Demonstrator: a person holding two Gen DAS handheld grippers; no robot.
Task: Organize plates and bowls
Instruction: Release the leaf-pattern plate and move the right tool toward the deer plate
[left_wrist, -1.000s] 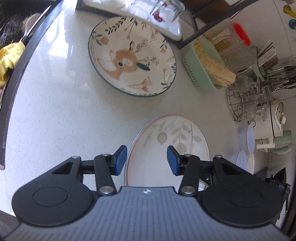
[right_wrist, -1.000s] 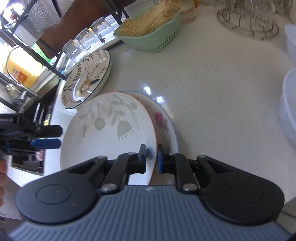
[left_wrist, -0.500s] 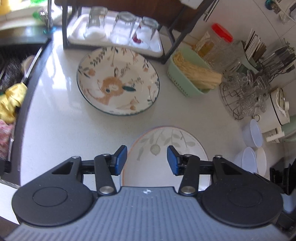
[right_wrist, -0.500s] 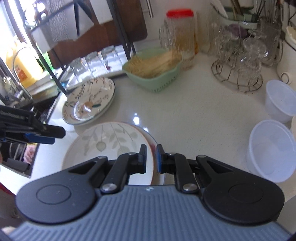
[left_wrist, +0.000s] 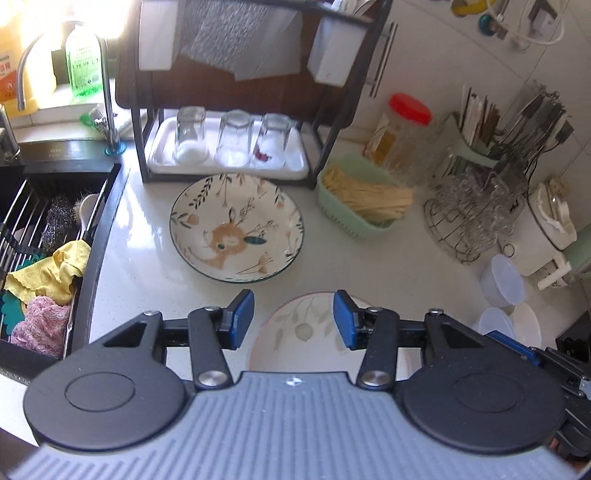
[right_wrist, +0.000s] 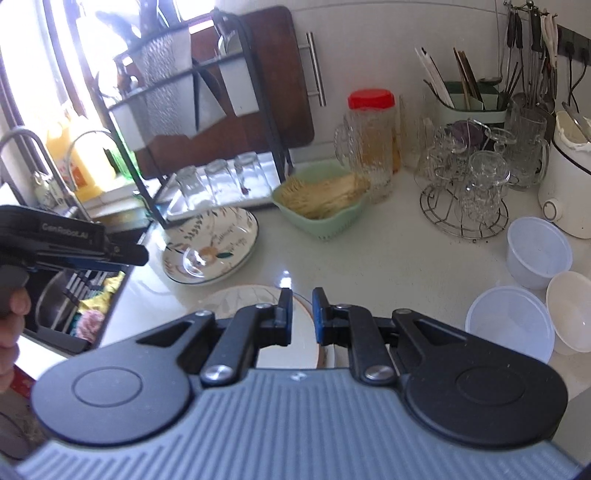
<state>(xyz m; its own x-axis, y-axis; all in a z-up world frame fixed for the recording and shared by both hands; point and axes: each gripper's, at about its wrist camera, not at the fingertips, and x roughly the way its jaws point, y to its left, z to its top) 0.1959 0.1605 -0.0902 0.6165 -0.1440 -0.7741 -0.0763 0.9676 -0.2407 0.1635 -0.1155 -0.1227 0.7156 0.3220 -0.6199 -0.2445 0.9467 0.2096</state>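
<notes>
A white plate with a grey leaf pattern (left_wrist: 303, 332) lies on the counter under both grippers; it also shows in the right wrist view (right_wrist: 243, 297), on top of another plate whose edge peeks out on its right. A larger floral plate with a rabbit motif (left_wrist: 236, 229) lies farther back; it also shows in the right wrist view (right_wrist: 212, 254). My left gripper (left_wrist: 293, 319) is open and empty above the leaf plate. My right gripper (right_wrist: 302, 314) has its jaws slightly apart above that plate's right rim, holding nothing.
A black rack with a white tray of upturned glasses (left_wrist: 229, 144) stands at the back. A green basket of sticks (left_wrist: 364, 199), a wire glass stand (right_wrist: 467, 192) and plastic bowls (right_wrist: 509, 323) sit to the right. The sink (left_wrist: 40, 236) with cloths is on the left.
Both grippers have risen and pulled back, so more of the counter shows. The right gripper has let go of the leaf plate, which now lies flat on the plate below.
</notes>
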